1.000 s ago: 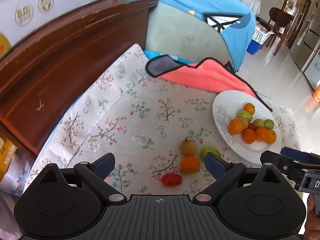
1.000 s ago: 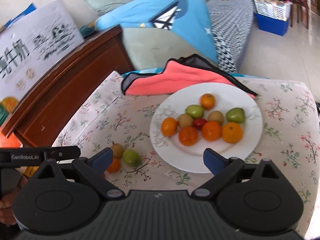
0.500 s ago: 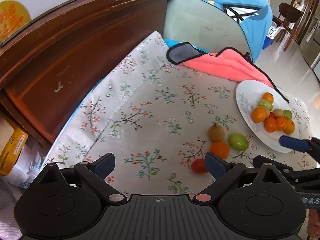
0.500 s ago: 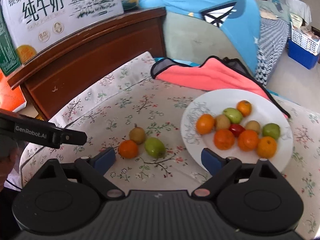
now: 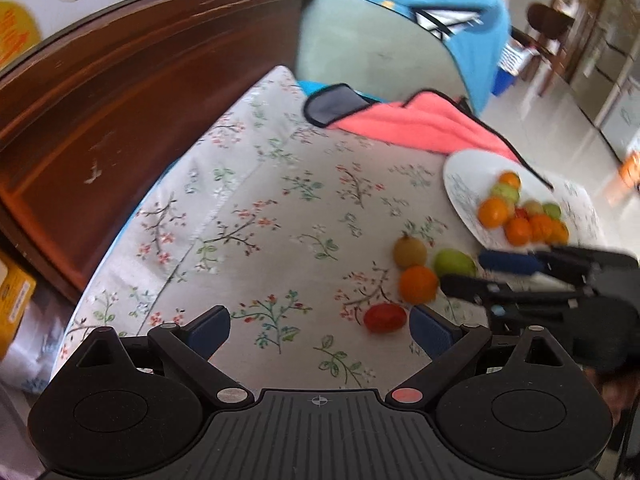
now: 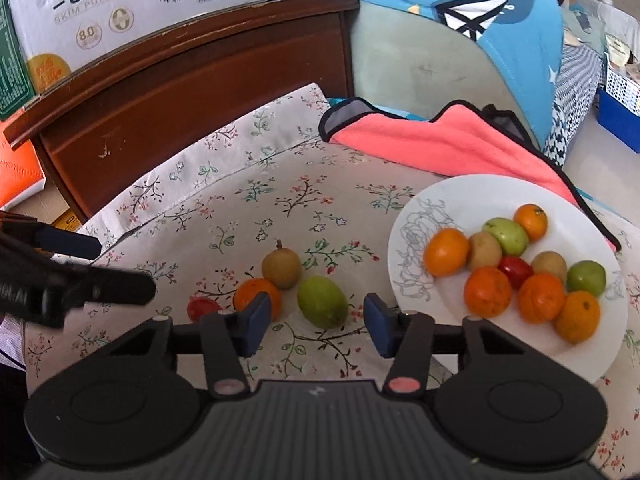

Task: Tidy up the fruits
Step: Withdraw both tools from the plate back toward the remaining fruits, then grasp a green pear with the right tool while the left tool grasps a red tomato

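Four loose fruits lie in a cluster on the floral-cloth surface (image 6: 248, 200), just left of a white plate (image 6: 440, 200): a green lime-like fruit (image 6: 322, 301), an orange tangerine (image 6: 256, 298) touching a brown kiwi-like fruit (image 6: 281, 268) behind it, and a small red tomato-like fruit (image 6: 203, 308) farthest left. The plate already holds about nine fruits, orange, green, brown and one red, bunched toward its near right side. The right gripper (image 6: 316, 322) hovers low with the green fruit lying between and a little beyond its blue fingers (image 6: 256, 320), which are partly open and hold nothing. The left gripper (image 5: 318, 326) waits to the left, fingers wide apart and empty, the red fruit just inside its right finger. A pink towel (image 6: 448, 144) lies at the far edge, a dark wooden headboard (image 6: 192, 92) beyond, a milk carton box (image 6: 132, 12) on top of it.

Likely risks: the left finger sits close to the tangerine, so closing could nudge it and roll the kiwi-like fruit; the round green fruit could slip out of the pads; dropping it on the crowded plate could knock others off the rim
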Demonstrator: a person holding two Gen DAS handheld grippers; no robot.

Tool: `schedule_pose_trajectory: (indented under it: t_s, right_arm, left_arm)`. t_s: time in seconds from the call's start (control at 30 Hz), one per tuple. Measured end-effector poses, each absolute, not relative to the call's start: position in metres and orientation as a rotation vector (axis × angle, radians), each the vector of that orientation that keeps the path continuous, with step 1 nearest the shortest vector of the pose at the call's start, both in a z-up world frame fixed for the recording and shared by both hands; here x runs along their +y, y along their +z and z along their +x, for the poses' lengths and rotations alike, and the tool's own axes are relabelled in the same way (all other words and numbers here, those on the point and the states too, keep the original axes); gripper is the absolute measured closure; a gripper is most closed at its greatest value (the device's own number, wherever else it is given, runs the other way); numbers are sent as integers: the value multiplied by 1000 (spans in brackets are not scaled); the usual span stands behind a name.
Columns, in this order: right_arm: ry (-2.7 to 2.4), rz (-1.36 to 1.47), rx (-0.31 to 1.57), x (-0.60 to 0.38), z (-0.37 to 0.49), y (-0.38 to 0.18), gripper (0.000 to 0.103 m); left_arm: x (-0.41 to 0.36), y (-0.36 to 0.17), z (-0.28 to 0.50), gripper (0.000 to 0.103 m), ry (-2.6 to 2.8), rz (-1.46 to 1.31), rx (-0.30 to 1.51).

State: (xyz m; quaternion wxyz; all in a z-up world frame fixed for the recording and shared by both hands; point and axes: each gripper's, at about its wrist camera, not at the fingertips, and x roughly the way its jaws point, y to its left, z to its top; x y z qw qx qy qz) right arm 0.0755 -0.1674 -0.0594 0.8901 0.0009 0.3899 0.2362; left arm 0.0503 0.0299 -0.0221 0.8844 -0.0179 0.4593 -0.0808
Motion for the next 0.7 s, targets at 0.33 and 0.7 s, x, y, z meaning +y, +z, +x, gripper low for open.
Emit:
schedule_pose_trajectory:
  t_s: [0.33, 0.7]
  right_arm:
    - [485, 20, 817, -170, 87, -68, 64]
    - [513, 32, 844, -169, 86, -67, 73]
  left_arm:
    - [13, -27, 44, 12, -242, 80, 922]
    - [-4, -40, 46, 33, -331, 115, 922]
